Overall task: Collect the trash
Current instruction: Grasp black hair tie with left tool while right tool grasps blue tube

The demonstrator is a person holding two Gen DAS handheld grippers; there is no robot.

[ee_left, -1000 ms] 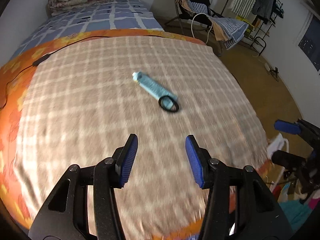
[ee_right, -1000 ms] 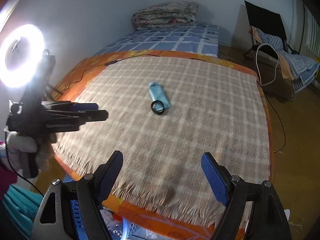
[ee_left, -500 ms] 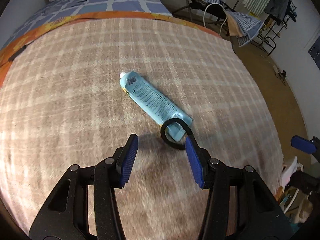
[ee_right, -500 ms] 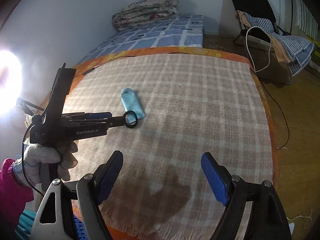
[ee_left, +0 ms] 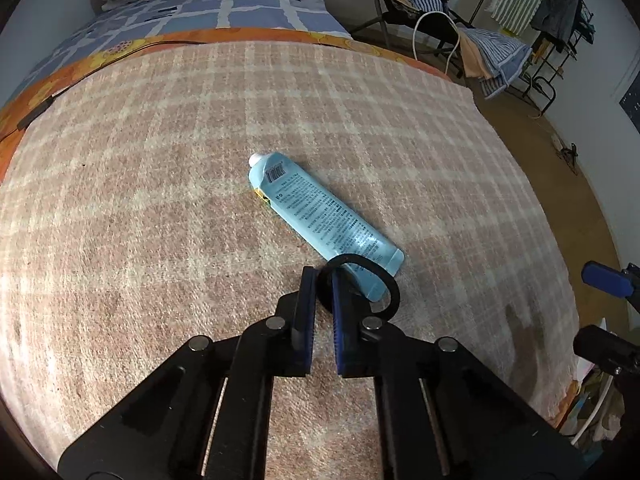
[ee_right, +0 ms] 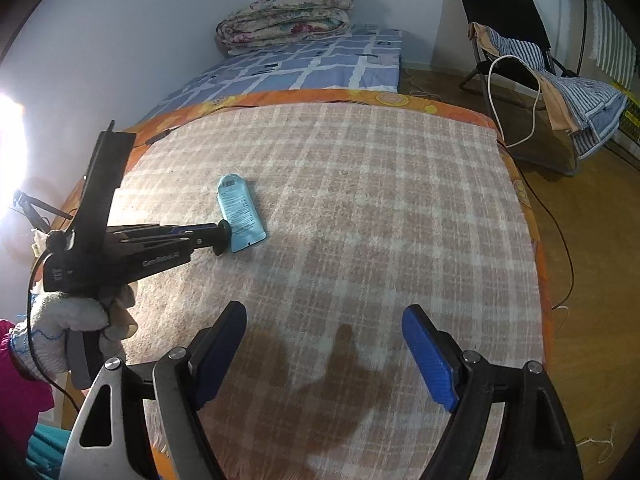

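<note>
a light blue tube [ee_left: 320,216] lies flat near the middle of a plaid blanket [ee_left: 160,200] on a bed, cap toward 11 o'clock in the left wrist view. a black ring [ee_left: 390,284] rests over the tube's crimped end. the left tool [ee_left: 322,276] has its blue pads narrowed onto the ring's near side. the right tool [ee_right: 324,344] is spread wide above the blanket's near edge, holding nothing. open blanket surrounds the tube; orange bedding [ee_right: 400,98] borders it, bare floor [ee_right: 592,240] at 3 o'clock.
</note>
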